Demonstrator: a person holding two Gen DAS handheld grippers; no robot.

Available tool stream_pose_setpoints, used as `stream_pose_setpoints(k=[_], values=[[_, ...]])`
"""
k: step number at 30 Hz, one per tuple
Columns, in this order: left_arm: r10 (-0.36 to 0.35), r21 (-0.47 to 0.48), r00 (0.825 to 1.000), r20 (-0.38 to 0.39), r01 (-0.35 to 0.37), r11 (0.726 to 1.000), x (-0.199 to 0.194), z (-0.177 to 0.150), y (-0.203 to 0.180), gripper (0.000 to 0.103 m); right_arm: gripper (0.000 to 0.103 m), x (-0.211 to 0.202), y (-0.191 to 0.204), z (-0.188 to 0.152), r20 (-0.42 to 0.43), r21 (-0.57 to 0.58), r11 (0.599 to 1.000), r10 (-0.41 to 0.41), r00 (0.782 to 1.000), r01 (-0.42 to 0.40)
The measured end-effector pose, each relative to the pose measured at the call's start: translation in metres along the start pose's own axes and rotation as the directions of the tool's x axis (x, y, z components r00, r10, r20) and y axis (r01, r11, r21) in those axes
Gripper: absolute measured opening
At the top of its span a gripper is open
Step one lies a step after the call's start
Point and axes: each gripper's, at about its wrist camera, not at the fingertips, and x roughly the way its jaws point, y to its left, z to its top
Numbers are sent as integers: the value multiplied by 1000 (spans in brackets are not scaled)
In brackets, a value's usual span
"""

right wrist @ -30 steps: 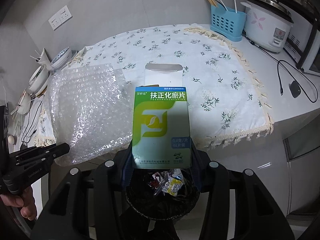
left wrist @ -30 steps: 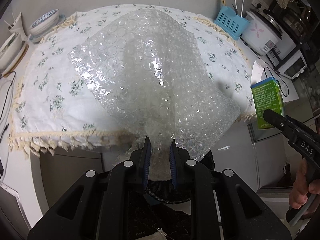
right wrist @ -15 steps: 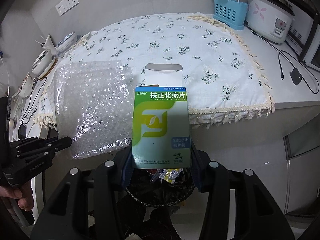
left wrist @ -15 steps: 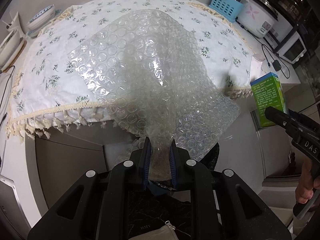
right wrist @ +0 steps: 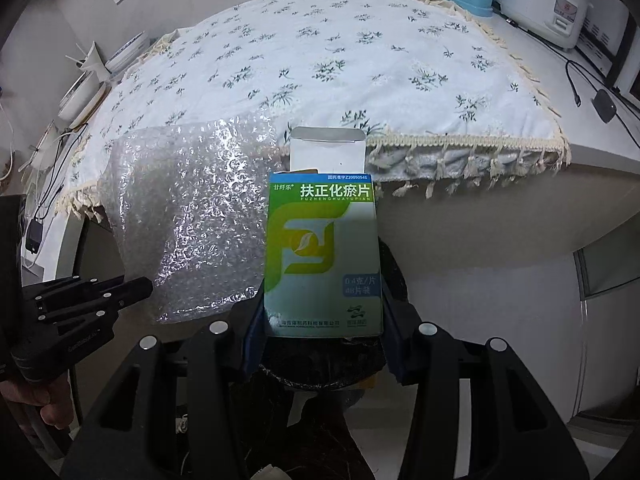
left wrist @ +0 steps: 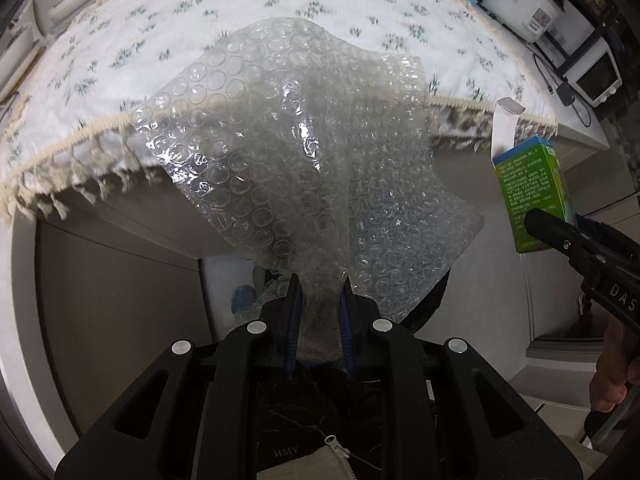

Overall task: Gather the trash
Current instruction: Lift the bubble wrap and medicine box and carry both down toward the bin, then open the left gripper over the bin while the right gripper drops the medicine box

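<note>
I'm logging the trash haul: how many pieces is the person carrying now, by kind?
Bubble wrap sheet: 1, in the left claw
Green medicine box: 1, in the right claw
Total: 2

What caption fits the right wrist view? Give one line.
Right gripper clamps a green medicine box above the black-lined bin.

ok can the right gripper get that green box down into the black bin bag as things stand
Probably yes: the right gripper holds the green box just above the black bin bag, whose mouth shows nothing across it; the bubble wrap hangs alongside.
</note>
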Motion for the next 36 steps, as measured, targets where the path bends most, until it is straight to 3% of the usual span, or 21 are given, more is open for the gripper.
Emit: stream_pose_setpoints(k=[11, 21, 24, 27, 29, 36], values=[[40, 9, 995, -93, -40, 999, 51, -22, -5, 16, 46, 37, -11, -28, -74, 7, 1000, -17, 997, 18], [88, 44, 988, -128, -83, 996, 88, -22, -21, 19, 46, 52, -26, -34, -109, 30, 999, -19, 994, 23], [91, 27, 989, -117, -88, 996, 91, -18, -25, 27, 46, 53, -32, -36, -114, 35, 999, -21, 993, 26], [87, 8, 991, -104, -87, 996, 91, -14, -29, 39, 46, 52, -37, -36, -117, 38, 999, -21, 993, 26], [85, -2, 992, -94, -86, 996, 88, -11, -30, 53, 46, 53, -39, -37, -119, 40, 999, -19, 993, 24], [77, -72, 996, -52, -80, 994, 65, 3, -17, 78, 46, 67, -26, -27, -129, 30, 1000, -1, 992, 5]])
